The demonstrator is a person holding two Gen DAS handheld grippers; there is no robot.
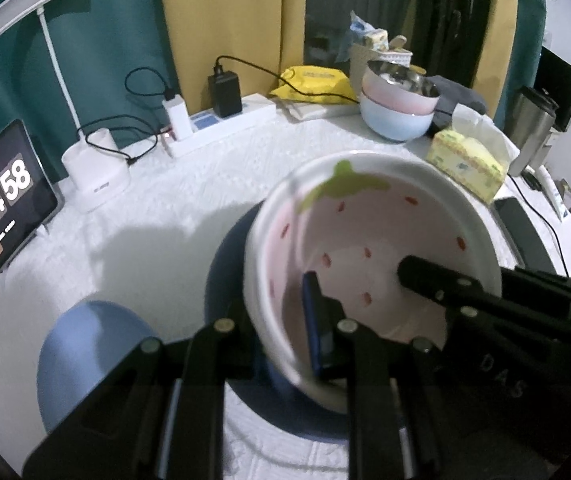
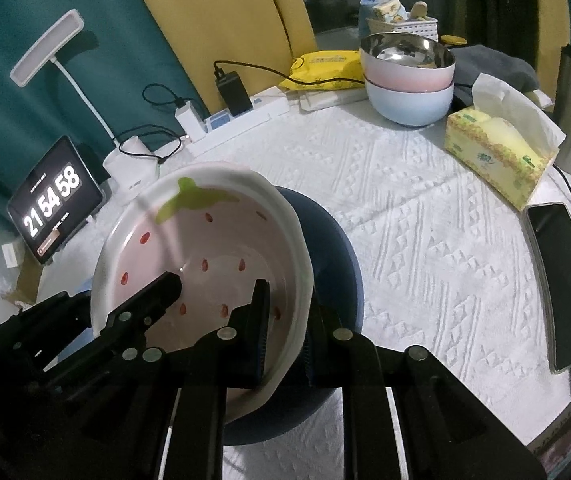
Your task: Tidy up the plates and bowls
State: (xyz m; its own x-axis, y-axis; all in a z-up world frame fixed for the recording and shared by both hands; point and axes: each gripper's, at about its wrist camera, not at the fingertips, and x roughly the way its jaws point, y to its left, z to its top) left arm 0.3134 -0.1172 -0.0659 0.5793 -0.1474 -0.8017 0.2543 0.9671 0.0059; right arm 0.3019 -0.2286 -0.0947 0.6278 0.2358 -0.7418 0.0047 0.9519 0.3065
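Both grippers clamp opposite rims of the strawberry plate [image 2: 205, 264], left gripper [image 1: 285, 320] and right gripper [image 2: 285, 328], holding it tilted directly above the dark blue plate [image 2: 337, 248] on the counter [image 2: 425, 208] (stack target straight below).

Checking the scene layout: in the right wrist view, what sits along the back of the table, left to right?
Clock tablet → desk lamp → power strip → yellow packet → stacked bowls → tissue box
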